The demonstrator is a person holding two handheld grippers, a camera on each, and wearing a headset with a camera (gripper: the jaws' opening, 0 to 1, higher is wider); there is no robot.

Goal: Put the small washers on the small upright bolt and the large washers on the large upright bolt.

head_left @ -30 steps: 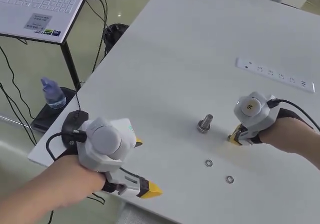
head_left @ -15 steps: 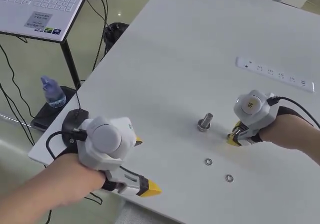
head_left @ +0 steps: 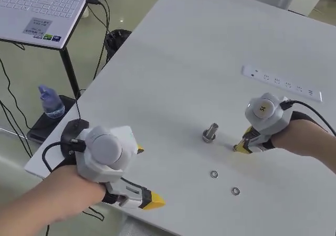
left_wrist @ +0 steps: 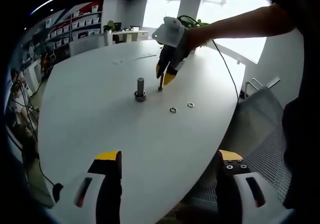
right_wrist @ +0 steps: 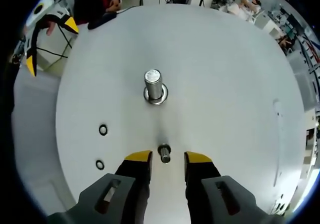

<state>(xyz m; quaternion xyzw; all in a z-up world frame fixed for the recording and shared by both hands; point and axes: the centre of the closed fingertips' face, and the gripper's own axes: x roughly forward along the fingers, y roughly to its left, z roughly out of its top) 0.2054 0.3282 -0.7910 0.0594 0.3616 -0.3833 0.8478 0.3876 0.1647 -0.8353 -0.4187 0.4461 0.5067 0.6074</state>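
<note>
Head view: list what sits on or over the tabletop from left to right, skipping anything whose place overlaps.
left tongs → large bolt → right tongs

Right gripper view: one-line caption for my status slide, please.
Right tool open astride the small upright bolt, large bolt just beyond, two washers loose on the white table.

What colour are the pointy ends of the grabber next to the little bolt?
Yellow. The right gripper has yellow fingertips, clearest in the right gripper view.
</note>
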